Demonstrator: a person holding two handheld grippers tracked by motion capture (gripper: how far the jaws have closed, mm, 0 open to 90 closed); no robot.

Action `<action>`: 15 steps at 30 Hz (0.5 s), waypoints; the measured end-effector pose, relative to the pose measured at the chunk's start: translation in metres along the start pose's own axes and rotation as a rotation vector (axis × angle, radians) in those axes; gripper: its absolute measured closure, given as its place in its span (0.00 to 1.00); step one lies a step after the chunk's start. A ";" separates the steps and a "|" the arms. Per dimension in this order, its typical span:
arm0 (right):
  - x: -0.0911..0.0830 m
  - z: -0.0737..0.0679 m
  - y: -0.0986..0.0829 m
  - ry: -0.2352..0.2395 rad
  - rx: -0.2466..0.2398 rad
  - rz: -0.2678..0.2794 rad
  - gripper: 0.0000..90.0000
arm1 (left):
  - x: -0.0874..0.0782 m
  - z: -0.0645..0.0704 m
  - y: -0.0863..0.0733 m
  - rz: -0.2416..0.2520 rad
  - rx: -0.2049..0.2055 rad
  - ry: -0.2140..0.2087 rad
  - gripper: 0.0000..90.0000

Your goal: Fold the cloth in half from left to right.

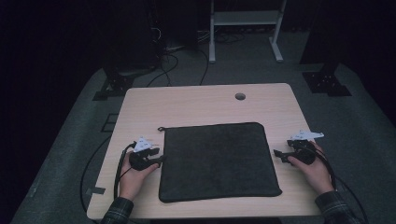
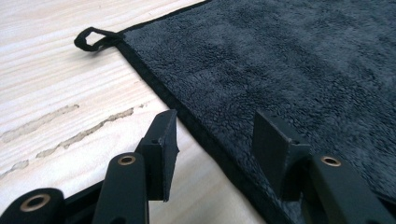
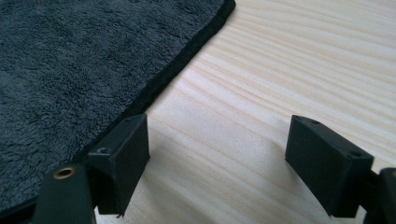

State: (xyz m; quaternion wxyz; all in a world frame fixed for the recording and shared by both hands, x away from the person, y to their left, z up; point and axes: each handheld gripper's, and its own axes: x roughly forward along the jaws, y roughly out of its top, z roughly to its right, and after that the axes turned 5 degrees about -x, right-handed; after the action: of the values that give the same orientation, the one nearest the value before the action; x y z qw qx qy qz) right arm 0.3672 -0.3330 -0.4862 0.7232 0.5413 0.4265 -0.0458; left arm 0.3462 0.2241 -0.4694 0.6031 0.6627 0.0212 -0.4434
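Note:
A dark grey towel (image 1: 217,161) lies flat and spread out in the middle of the light wooden table (image 1: 205,100). A small hanging loop (image 2: 91,39) sticks out from its far left corner. My left gripper (image 1: 159,160) rests at the towel's left edge, open, its jaws straddling the hem (image 2: 196,128) with one over bare wood and one over the cloth. My right gripper (image 1: 278,154) sits just off the towel's right edge (image 3: 180,60), open and holding nothing, with bare wood between its jaws.
A round cable hole (image 1: 240,96) is set in the table near its far edge. Beyond the table stand a white metal frame (image 1: 245,28) and dark stands with cables on the grey floor.

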 end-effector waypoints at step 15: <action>0.000 0.000 0.000 0.001 -0.001 -0.001 0.22 | 0.010 0.006 -0.004 -0.048 0.016 0.048 0.54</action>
State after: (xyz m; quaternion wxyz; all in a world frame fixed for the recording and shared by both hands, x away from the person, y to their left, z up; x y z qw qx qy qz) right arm 0.3671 -0.3329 -0.4862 0.7230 0.5409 0.4273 -0.0457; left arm 0.3466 0.2148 -0.4782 0.5862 0.6774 0.0479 -0.4417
